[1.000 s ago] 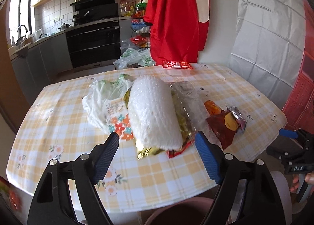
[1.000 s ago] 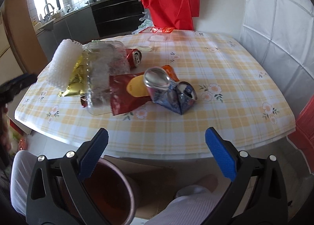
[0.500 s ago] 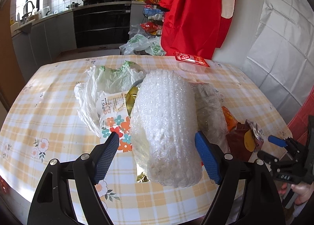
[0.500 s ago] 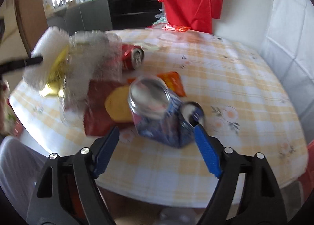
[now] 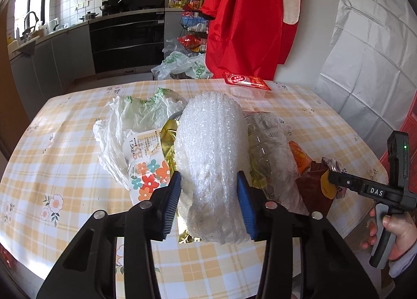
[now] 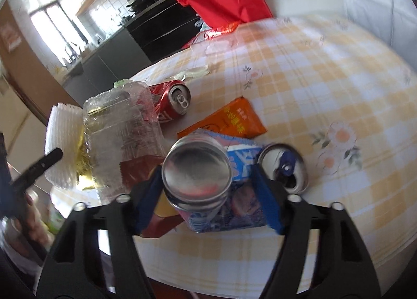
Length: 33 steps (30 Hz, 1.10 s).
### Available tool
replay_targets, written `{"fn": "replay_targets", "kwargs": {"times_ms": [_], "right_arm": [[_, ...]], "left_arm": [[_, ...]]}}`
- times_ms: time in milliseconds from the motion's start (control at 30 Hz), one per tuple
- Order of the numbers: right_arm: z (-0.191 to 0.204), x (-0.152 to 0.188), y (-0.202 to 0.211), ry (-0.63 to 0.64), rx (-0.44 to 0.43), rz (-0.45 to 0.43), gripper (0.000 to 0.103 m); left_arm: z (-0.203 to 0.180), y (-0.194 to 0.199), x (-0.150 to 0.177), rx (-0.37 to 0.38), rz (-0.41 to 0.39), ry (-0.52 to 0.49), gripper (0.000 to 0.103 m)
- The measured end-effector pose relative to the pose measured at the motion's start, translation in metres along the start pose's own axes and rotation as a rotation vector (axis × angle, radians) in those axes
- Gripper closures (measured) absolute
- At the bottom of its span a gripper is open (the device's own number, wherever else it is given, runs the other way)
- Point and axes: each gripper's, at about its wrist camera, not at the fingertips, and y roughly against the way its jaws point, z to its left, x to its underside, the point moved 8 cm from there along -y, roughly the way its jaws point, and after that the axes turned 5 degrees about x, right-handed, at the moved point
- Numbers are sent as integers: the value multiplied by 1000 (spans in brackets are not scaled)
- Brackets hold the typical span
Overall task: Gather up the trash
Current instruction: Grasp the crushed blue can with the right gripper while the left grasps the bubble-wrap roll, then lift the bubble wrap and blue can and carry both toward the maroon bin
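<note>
Both tongs closing at once, each on its own bit of rubbish

In the left wrist view the left gripper (image 5: 208, 203) sits low in the centre of the frame, its blue pads closing on the near end of the bubble-wrap roll (image 5: 212, 153), which already looks pinched; the roll's long axis runs straight away from the tongs toward the upper middle, lying over a gold wrapper (image 5: 169, 139) and beside a white plastic bag (image 5: 122, 126) on the checked table (image 5: 65, 142). In the right wrist view the right gripper (image 6: 206, 199) is closing round the crushed blue can (image 6: 208, 194) at lower centre, folded so both ends face up; whether its pads press yet I cannot tell. The red can (image 6: 172, 102) lies beyond, upper left, nearer the right hand
</note>
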Motion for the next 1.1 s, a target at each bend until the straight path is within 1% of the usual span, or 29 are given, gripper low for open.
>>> {"fn": "replay_targets", "kwargs": {"times_ms": [33, 67, 167, 233, 433, 633, 700, 833, 933, 1100], "right_arm": [[2, -1, 3, 6, 0, -16, 50], [4, -2, 6, 18, 7, -27, 51], [11, -5, 18, 36, 10, -69, 51], [15, -10, 27, 55, 31, -107, 51], [26, -17, 52, 105, 65, -172, 51], [46, -16, 79, 135, 58, -214, 51], [54, -12, 89, 136, 45, -226, 51], [70, -3, 107, 143, 22, -251, 51], [83, 4, 122, 142, -2, -259, 51], [111, 15, 146, 178, -34, -275, 51]], "left_arm": [[0, 2, -1, -2, -6, -8, 65], [-1, 4, -1, -7, -15, -17, 67], [0, 12, -6, -24, -51, -31, 69], [3, 17, -11, -34, -74, -15, 69], [10, 37, -21, -18, -117, 23, 69], [11, 74, -23, 7, -160, 38, 69], [12, 89, -22, 32, -168, 53, 69], [12, 121, -16, 58, -184, 66, 69], [10, 143, -3, 94, -178, 84, 69], [-4, 167, 35, 170, -132, 91, 68]]}}
